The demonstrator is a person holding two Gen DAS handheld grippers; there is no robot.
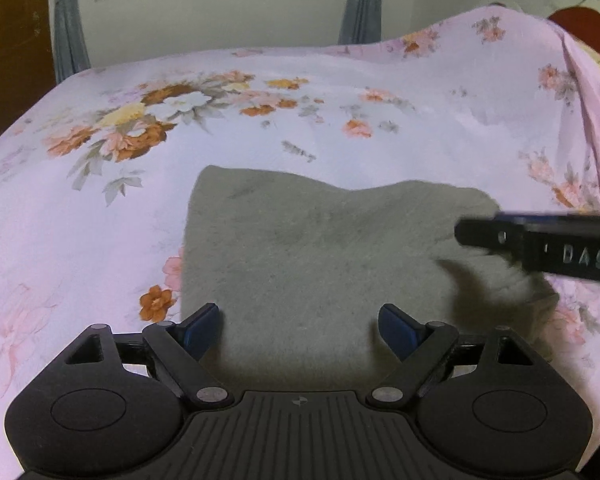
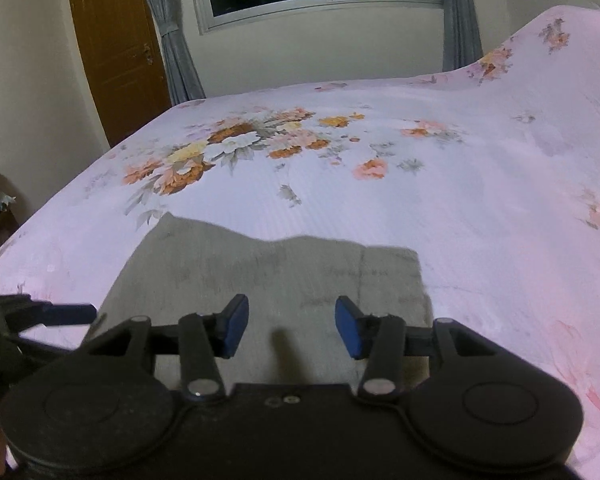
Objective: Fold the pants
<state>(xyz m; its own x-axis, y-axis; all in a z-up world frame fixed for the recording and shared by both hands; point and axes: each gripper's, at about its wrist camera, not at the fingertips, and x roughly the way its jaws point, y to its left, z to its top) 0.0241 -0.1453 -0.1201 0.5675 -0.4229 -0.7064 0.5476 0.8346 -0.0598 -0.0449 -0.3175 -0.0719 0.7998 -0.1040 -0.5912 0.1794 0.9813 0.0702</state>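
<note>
We're working over the bed (image 2: 440, 184), where the grey pants (image 1: 312, 248) are lying as a compact, roughly square bundle on the floral sheet near the front edge, so we're judging the fold nearly done. Both tools are hovering over it with nothing pinched: left tool (image 1: 299, 330) spread wide above the near edge, right tool (image 2: 292, 326) spread above the right half. Next we're probably needing one last fold or just smoothing.
</note>
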